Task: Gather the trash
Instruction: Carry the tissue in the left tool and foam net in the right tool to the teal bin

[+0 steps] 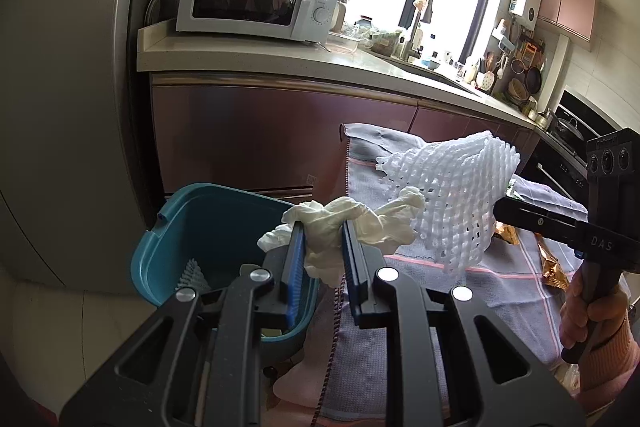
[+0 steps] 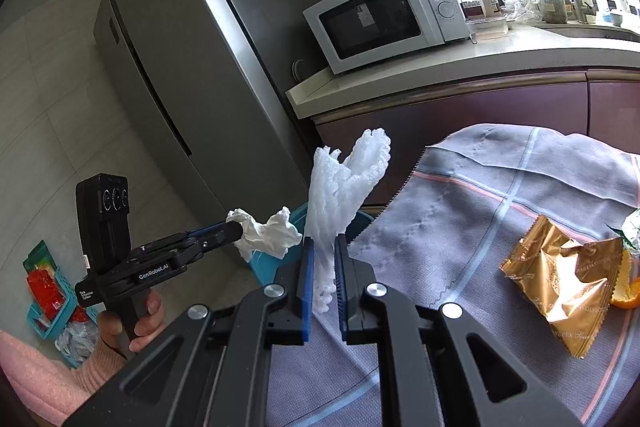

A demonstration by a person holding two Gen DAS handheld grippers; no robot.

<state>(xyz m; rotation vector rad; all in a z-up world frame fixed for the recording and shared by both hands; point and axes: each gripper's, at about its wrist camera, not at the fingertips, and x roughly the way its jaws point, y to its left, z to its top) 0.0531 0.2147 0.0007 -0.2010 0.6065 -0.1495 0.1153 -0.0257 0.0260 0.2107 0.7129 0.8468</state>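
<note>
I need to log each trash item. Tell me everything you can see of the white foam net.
The white foam net is a soft mesh sleeve, of the kind put round fruit. The right gripper pinches its lower end, so it stands up and fans open above. It hangs over the cloth's edge beside the teal bin.

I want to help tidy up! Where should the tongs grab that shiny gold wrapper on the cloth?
Pinch the crumpled gold foil wrapper at its raised, puckered upper edge, coming from above. It lies flat on the grey checked cloth, so low edges are probably hard to get under. Both tongs are full now.
</note>
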